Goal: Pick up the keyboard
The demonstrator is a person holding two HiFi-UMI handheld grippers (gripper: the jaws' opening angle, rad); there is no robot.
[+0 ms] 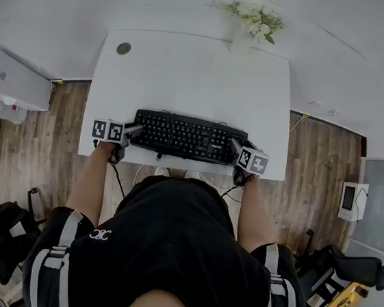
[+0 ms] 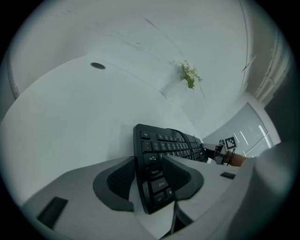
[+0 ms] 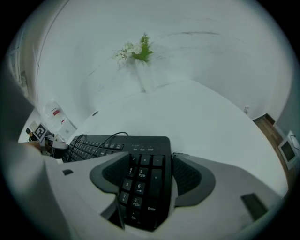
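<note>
keyboard (image 1: 187,136): black, keys lettered white
table (image 1: 187,73): white
flowers (image 1: 257,16): white, leaves green
vase (image 1: 241,42): white
floor (image 1: 33,159): brown wood grain
shorts (image 1: 175,244): black

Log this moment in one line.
left gripper: clamped on keyboard left end | right gripper: jaws open around numpad end | keyboard: on white desk near front edge

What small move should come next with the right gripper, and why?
Probably close the right gripper on the keyboard: its number-pad end lies between the open jaws, while the left gripper seems to clamp the other end. With both ends held, it could lift level off the table.
</note>
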